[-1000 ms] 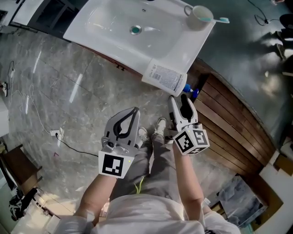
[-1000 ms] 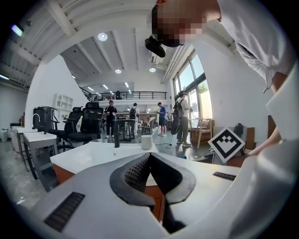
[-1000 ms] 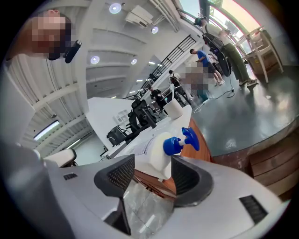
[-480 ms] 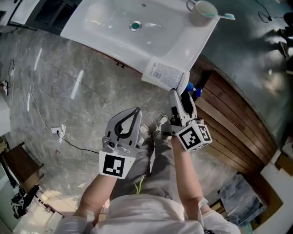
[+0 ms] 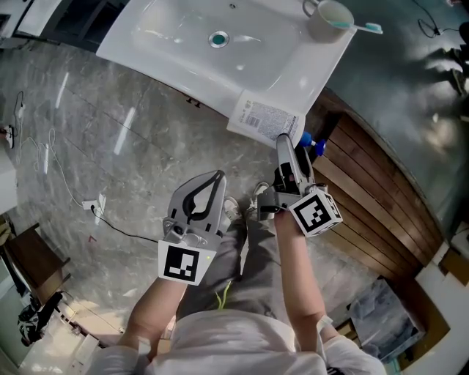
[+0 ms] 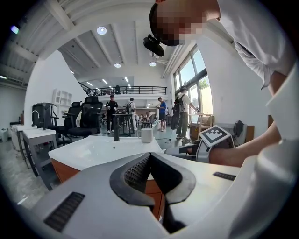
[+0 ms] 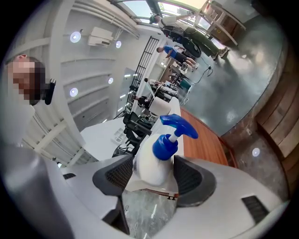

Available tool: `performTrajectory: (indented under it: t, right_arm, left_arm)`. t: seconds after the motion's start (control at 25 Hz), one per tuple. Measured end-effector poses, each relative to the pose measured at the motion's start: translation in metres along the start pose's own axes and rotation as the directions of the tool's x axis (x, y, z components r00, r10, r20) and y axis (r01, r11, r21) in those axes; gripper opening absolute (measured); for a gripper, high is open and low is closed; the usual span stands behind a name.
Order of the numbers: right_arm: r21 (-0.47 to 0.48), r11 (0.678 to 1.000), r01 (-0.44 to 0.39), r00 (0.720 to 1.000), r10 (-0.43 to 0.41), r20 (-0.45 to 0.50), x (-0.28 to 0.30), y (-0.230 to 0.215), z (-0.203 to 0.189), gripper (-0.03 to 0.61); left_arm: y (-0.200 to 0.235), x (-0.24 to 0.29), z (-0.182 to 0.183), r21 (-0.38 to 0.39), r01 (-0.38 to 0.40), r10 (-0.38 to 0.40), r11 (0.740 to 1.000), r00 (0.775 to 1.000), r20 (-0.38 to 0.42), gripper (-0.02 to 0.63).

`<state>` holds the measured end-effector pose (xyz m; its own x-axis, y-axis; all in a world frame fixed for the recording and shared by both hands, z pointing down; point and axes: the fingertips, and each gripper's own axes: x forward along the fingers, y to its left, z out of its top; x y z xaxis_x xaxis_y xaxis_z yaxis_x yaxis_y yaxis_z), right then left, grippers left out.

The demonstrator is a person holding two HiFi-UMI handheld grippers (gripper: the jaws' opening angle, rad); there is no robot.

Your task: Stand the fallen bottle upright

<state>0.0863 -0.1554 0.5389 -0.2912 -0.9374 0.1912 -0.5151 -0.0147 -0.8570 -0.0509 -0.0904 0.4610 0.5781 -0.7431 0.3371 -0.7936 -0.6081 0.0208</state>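
Observation:
A white bottle (image 5: 265, 123) with a printed label and a blue pump (image 5: 311, 144) lies on its side on the front right corner of the white sink (image 5: 183, 58). My right gripper (image 5: 286, 143) reaches up to its pump end. In the right gripper view the bottle's white shoulder (image 7: 156, 161) sits between the two pads, the blue pump (image 7: 177, 128) just beyond them; the jaws stand wide and I see no squeeze. My left gripper (image 5: 218, 176) hangs over the floor, short of the sink, its fingertips (image 6: 149, 156) meeting on nothing.
A cup with a toothbrush (image 5: 327, 18) stands at the sink's back right corner. A wooden platform (image 5: 366, 198) lies to the right, below the sink. A cable and socket (image 5: 91, 214) lie on the marble floor at left. People stand far off in the room.
My right gripper has moved forward to the bottle and rolled, its marker cube turning; its jaws now flank the pump end. The left gripper has stayed put.

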Motion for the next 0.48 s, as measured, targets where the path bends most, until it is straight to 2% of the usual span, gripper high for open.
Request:
performTrajectory:
  t: [0.28,0.48]
  right_arm:
    - [-0.005,1.0,-0.011,1.0,0.011,0.0,0.0029,-0.0024,-0.0014,0.249]
    - [-0.062,0.998,-0.02,1.0,0.02,0.0,-0.0002,-0.001,-0.0011,0.25]
  left_arm:
    - [0.0052,0.0029,-0.0033,-0.006,-0.013,0.013,1.0,1.0,-0.001,0.015]
    - [0.0038,0.0053,-0.0047,-0.008,-0.011,0.011,1.0,1.0,-0.001,0.015]
